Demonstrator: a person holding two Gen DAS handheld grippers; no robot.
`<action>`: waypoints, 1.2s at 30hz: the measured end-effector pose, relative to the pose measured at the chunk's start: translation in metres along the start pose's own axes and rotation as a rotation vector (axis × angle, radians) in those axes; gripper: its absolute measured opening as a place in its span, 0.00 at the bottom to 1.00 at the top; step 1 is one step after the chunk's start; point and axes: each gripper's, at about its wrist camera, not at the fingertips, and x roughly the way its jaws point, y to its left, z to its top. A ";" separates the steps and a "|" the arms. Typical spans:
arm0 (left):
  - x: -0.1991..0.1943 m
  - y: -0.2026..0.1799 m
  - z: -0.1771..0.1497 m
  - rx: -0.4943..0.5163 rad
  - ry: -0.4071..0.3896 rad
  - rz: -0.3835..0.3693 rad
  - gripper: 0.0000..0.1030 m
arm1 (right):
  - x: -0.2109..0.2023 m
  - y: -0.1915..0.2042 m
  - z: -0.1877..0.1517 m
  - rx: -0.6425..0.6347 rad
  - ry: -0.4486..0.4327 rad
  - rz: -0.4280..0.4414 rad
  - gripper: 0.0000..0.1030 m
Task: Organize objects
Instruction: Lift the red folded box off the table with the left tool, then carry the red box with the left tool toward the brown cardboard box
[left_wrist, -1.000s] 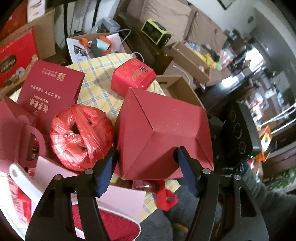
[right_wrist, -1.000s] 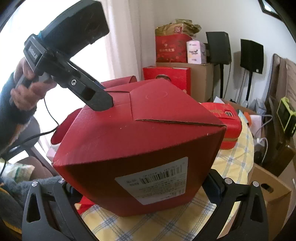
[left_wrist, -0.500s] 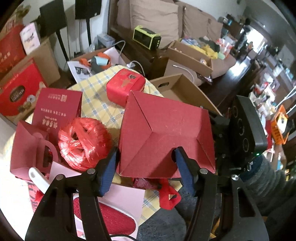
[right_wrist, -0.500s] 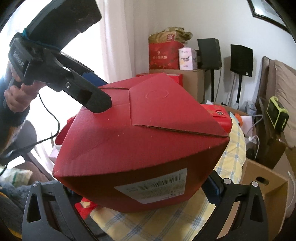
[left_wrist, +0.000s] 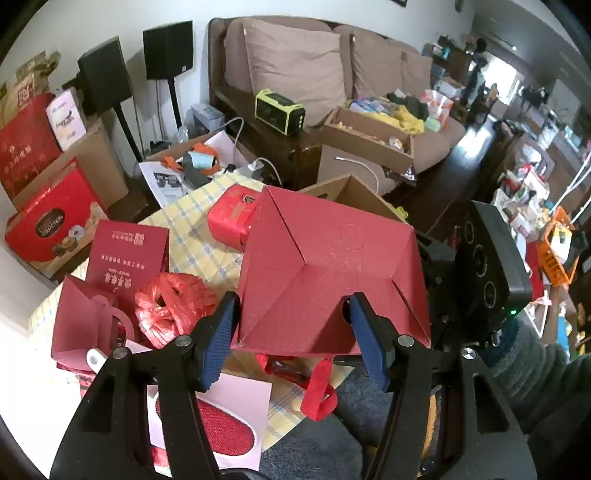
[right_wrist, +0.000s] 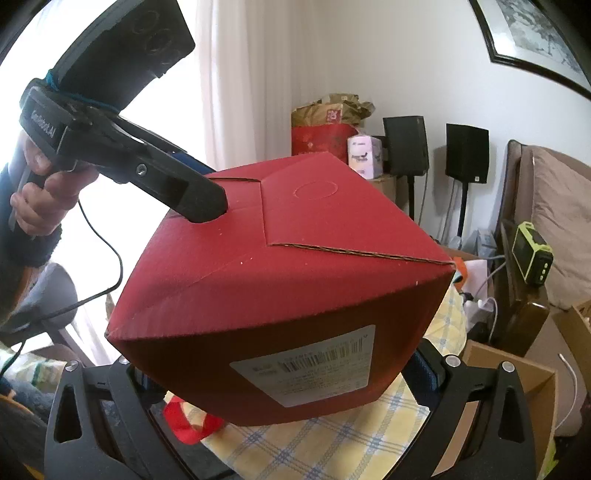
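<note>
A large red cardboard box (left_wrist: 325, 280) with folded flaps is held in the air above the checked table (left_wrist: 192, 236). My left gripper (left_wrist: 291, 332) is shut on its near corner flap. My right gripper (right_wrist: 284, 376) is shut on its labelled side; the box (right_wrist: 280, 288) fills the right wrist view, and the left gripper's finger (right_wrist: 184, 192) rests on its top. A red ribbon loop (left_wrist: 317, 391) hangs under the box.
On the table lie a red twine ball (left_wrist: 170, 306), a small red box (left_wrist: 232, 218), a red paper bag (left_wrist: 125, 258) and a pink handled carton (left_wrist: 88, 321). An open brown carton (left_wrist: 351, 192) stands beyond the table. A sofa and speakers are behind.
Both grippers have lifted the red box higher above the table. The table and its objects look farther below than before.
</note>
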 end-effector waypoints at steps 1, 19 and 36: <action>-0.001 -0.002 0.001 0.003 -0.002 0.002 0.56 | -0.002 0.000 0.001 -0.001 -0.005 -0.003 0.99; -0.016 -0.041 0.014 0.065 -0.028 -0.004 0.57 | -0.046 -0.002 0.004 -0.005 -0.044 -0.058 0.99; -0.007 -0.070 0.030 0.097 -0.034 -0.016 0.56 | -0.073 -0.017 -0.001 0.017 -0.058 -0.090 0.99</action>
